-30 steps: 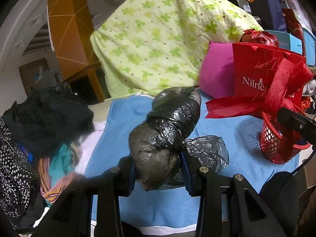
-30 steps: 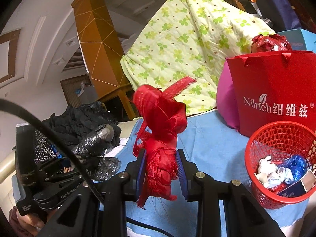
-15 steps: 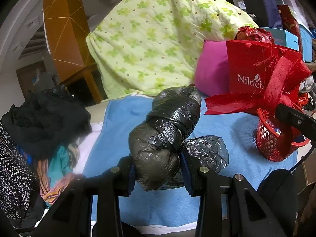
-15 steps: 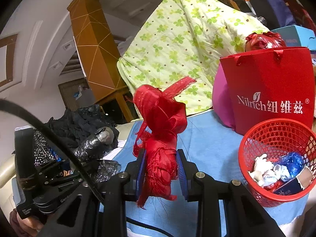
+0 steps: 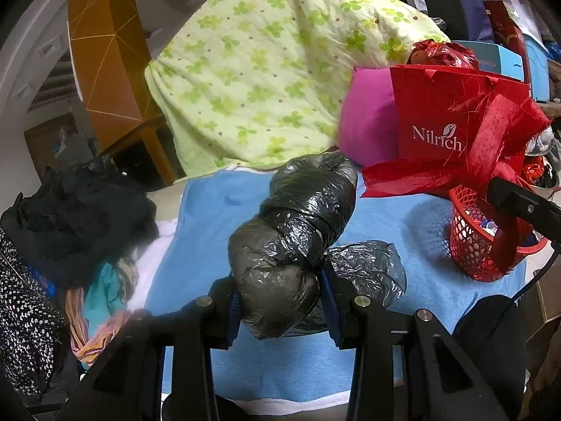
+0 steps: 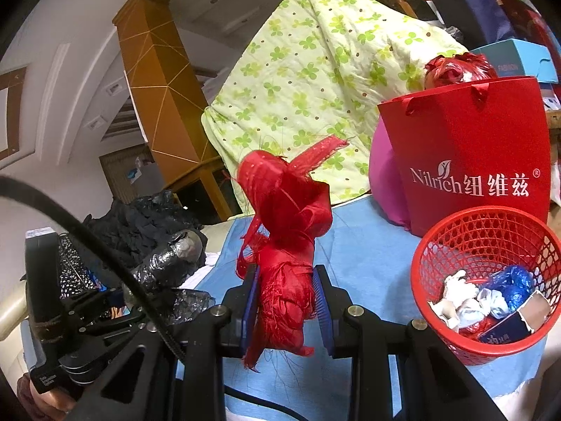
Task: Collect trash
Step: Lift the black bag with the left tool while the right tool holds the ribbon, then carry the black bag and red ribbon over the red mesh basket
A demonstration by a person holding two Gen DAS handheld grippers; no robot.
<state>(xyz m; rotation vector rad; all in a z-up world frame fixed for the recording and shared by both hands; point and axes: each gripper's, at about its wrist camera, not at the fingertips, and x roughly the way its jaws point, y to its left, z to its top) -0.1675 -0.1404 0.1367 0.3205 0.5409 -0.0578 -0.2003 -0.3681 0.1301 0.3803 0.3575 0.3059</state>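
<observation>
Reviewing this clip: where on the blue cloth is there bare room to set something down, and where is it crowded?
Bare blue cloth lies between the red mesh wad and the red basket, back toward the quilt. Crowded: the red gift bag and pink cushion at the back right, and the clothes pile on the left edge.

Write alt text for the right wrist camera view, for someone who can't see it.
The right gripper fingers clamp a crumpled red mesh wad above a blue cloth. To the right stands a red basket holding scraps, with a red paper bag behind it.
</observation>
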